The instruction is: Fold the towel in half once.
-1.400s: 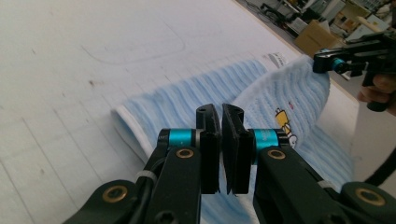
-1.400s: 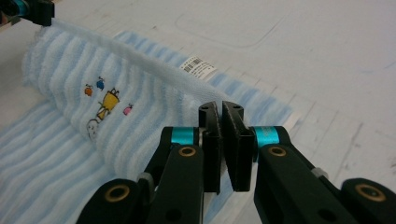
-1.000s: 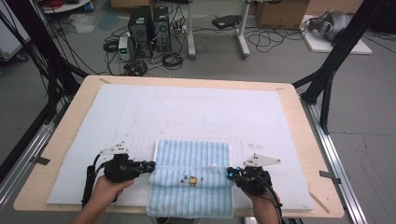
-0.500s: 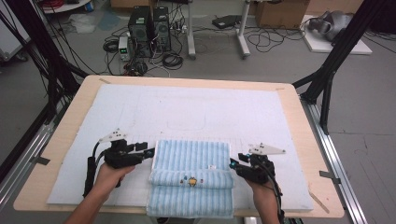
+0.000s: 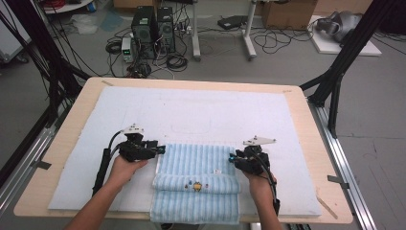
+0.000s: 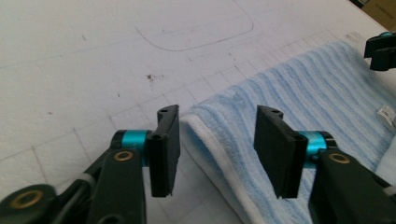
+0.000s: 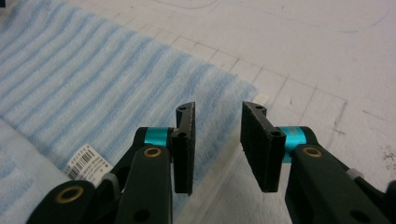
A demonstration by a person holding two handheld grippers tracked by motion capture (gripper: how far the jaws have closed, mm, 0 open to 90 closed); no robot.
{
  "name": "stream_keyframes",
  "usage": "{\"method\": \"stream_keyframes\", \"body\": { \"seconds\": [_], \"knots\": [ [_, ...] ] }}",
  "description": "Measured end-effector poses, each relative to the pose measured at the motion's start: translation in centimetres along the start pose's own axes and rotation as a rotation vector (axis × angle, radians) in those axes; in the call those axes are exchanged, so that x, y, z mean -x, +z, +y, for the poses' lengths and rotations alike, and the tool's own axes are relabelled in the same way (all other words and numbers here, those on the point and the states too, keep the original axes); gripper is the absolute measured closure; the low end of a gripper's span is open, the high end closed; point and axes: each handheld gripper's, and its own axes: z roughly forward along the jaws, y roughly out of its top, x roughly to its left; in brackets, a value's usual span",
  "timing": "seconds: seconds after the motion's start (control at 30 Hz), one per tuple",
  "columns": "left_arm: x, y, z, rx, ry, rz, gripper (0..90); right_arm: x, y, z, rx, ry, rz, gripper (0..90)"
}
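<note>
The left gripper (image 6: 217, 156) had its jaws apart, and they had just been closing in a little, with nothing pinched between them. In the left gripper view the towel's white-edged corner lay on the mat below the gap between the jaws, and neither pad pressed on it. In the high view the left gripper (image 5: 160, 149) sat just beside the left edge of the towel (image 5: 196, 163), near its far corner.

Over on the other side, the right gripper (image 7: 217, 149) showed the same story: jaws apart, just been closing a little, nothing clamped. In the right gripper view the towel's (image 7: 93, 84) far corner lay beneath and just left of the gap, and a small barcode label (image 7: 88, 161) sat on the cloth near the left jaw. From above, the right gripper (image 5: 231, 158) hovered at the towel's right edge.

The towel itself, pale blue with stripes, lay flat on the white mat (image 5: 201, 110) at the near side of the worktop (image 5: 76, 120). Its near part was folded over into a band that carried a small embroidered motif (image 5: 196, 184), and the lowest edge hung over the worktop's front edge. Both hands came in from the bottom, one on each gripper, well apart with the towel between them.
</note>
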Motion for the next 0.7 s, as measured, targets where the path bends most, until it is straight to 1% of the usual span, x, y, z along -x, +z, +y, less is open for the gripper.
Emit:
{"method": "stream_keyframes", "body": {
  "seconds": [0.07,0.1,0.13,0.17,0.2,0.23,0.27,0.3,0.33,0.37,0.4,0.47,0.5,0.53,0.6,0.67,0.7],
  "knots": [
    [0.1,0.2,-0.2,-0.021,0.011,-0.004,58.0,0.1,0.2,-0.3,-0.006,-0.002,-0.005,63.7],
    [0.2,0.4,-0.3,-0.034,0.020,0.004,60.1,0.2,0.3,-0.4,-0.010,0.005,-0.002,64.2],
    [0.3,0.6,-0.5,-0.056,0.031,0.006,64.0,0.3,0.4,-0.4,-0.017,0.005,0.002,66.5],
    [0.4,0.8,-0.6,-0.069,0.031,0.004,69.5,0.2,0.5,-0.4,-0.023,0.004,0.004,69.5],
    [0.5,0.9,-0.7,-0.077,0.046,0.013,75.4,0.2,0.6,-0.4,-0.026,0.003,0.011,75.3],
    [0.5,0.8,-0.8,-0.070,0.058,0.012,82.9,0.1,0.6,-0.4,-0.025,-0.014,0.004,81.0],
    [0.5,0.8,-0.7,-0.063,0.050,0.010,85.6,0.0,0.6,-0.4,-0.028,-0.026,-0.011,84.6],
    [0.5,0.8,-0.7,-0.053,0.051,0.009,86.1,-0.1,0.7,-0.5,-0.031,-0.034,-0.014,85.9],
    [0.5,0.7,-0.6,-0.039,0.042,0.003,86.7,-0.1,0.7,-0.5,-0.037,-0.044,-0.017,87.0],
    [0.3,0.5,-0.5,-0.030,0.032,-0.011,86.9,-0.3,0.7,-0.5,-0.028,-0.068,-0.028,87.4],
    [0.3,0.3,-0.4,-0.009,0.019,-0.022,87.0,-0.4,0.6,-0.4,-0.018,-0.073,-0.034,87.5],
    [-0.1,0.0,-0.1,0.039,-0.034,-0.061,87.2,-0.5,0.3,-0.2,0.013,-0.080,-0.054,87.6],
    [-0.3,-0.1,0.1,0.055,-0.055,-0.071,87.1,-0.5,0.1,0.0,0.032,-0.075,-0.058,87.6],
    [-0.4,-0.1,0.2,0.063,-0.075,-0.078,87.1,-0.5,0.0,0.3,0.040,-0.073,-0.065,87.5],
    [-0.9,0.1,0.4,0.066,-0.090,-0.066,87.1,-0.4,0.1,0.8,0.039,-0.074,-0.078,87.5],
    [-1.3,0.5,0.4,0.081,-0.125,-0.063,87.1,0.0,0.5,1.1,0.039,-0.074,-0.097,87.5],
    [-1.3,0.7,0.4,0.080,-0.138,-0.056,87.0,0.1,0.8,1.3,0.042,-0.061,-0.108,87.4]
  ]
}}
